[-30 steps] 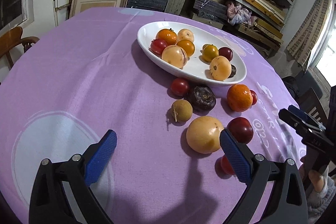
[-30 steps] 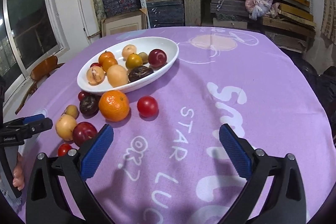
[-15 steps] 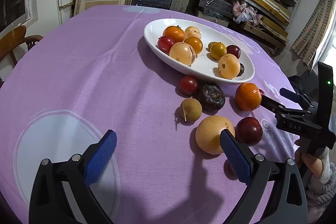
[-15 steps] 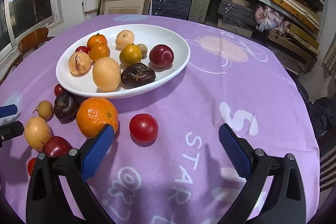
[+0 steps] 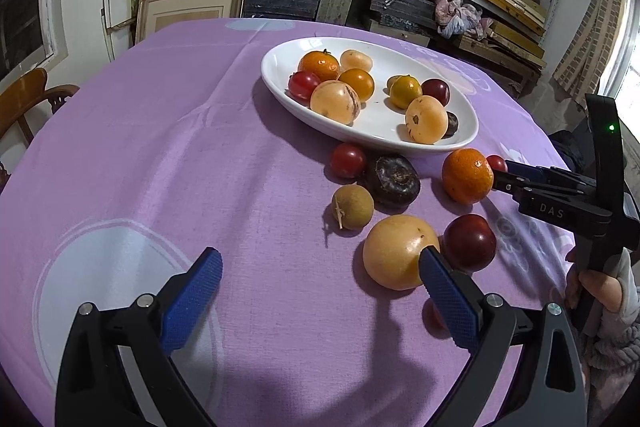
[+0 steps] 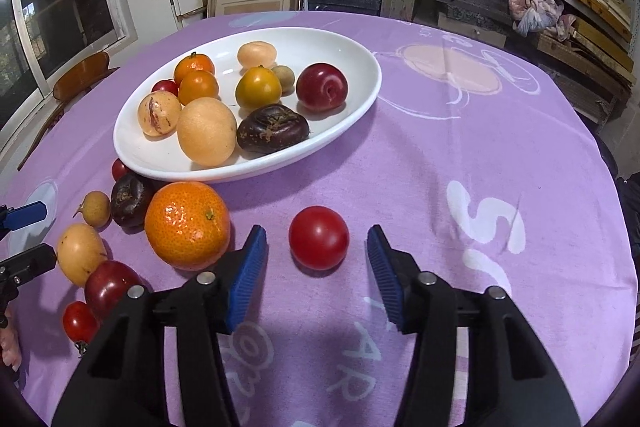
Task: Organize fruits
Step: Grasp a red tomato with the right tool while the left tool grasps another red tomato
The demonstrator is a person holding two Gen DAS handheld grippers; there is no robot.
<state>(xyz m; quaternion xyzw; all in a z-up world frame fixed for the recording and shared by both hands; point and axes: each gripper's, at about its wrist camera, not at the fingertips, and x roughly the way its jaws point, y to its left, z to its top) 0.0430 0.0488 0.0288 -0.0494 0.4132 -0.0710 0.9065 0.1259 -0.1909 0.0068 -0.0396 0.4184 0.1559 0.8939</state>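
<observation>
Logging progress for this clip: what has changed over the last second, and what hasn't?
The right hand-held gripper has advanced toward the fruit and narrowed its fingers; it now brackets the red tomato, open, not yet touching. The left hand-held gripper stays open and empty, only drifting closer to the yellow fruit. No fruit moved; the white dish holds the same pieces.

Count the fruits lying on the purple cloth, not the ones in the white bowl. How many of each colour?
Bright red round tomatoes: 3
Dark red shiny plum: 1
Orange dimpled mandarin: 1
Yellow smooth round fruit: 1
Small tan round fruit: 1
Dark brown wrinkled fruit: 1
Total: 8
</observation>
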